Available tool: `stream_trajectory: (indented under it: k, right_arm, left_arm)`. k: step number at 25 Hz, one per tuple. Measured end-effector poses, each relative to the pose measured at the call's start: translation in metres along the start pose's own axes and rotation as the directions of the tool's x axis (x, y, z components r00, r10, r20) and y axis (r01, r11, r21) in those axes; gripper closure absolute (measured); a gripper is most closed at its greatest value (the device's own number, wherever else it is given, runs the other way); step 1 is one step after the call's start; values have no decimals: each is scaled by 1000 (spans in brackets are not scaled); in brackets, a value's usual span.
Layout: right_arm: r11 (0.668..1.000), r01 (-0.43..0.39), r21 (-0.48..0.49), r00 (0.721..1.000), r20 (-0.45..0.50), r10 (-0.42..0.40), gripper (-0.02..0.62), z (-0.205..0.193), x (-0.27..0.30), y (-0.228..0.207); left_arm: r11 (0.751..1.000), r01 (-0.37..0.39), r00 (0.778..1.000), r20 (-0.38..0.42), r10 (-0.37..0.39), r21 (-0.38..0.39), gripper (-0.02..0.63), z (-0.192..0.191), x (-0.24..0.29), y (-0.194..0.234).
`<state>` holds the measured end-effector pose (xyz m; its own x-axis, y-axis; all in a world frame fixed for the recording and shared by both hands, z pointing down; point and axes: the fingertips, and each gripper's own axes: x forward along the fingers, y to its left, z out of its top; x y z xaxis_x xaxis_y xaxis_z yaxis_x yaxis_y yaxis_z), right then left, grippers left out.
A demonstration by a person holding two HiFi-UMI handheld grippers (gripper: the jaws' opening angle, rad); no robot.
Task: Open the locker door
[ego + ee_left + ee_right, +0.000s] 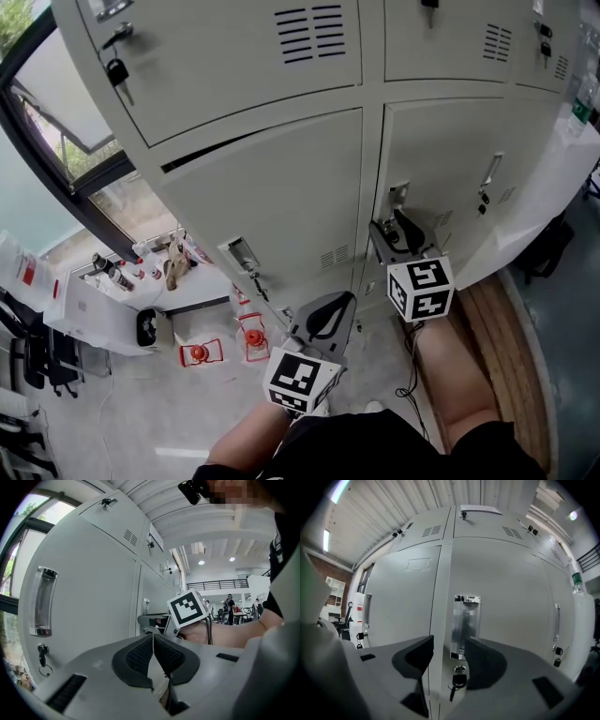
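The grey locker door (511,602) fills the right gripper view, with a chrome recessed handle (465,625) at its left edge. Below the handle a key (458,681) hangs in the lock. My right gripper (449,651) is open, its jaws standing either side of the handle's lower end without pressing on it. In the head view the right gripper (398,230) is close to that handle (399,197). My left gripper (323,314) hangs lower and to the left, in front of the neighbouring door. Its pads (140,656) meet, so it is shut with nothing in it.
The left neighbouring door has its own chrome handle (43,601) and key (42,654). An upper-left locker (216,150) shows a dark gap along its lower edge. On the floor at left lie red items (253,339) and a white box (94,314). A wooden board (506,347) lies at right.
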<state>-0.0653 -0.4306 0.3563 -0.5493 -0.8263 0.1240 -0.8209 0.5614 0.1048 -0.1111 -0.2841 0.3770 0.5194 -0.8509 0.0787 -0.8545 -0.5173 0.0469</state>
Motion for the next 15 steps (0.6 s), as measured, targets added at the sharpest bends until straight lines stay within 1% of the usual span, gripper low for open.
stream_trajectory:
  k: [5, 6, 10, 15]
  right_arm:
    - [996, 56, -66, 998, 0, -56, 339, 3, 8, -1]
    - [996, 64, -68, 998, -2, -64, 358, 3, 9, -2]
    - [996, 71, -54, 997, -10, -71, 413, 0, 12, -4]
    - [999, 52, -15, 998, -16, -52, 426, -1, 10, -4]
  left_arm:
    - [1000, -1, 1000, 4, 1, -1, 584, 0, -2, 7]
    - [1000, 0, 1000, 4, 0, 0, 584, -1, -3, 8]
    - [1000, 2, 1000, 4, -2, 1, 584, -1, -4, 9]
    - [1000, 7, 1000, 5, -7, 3, 584, 1, -3, 10]
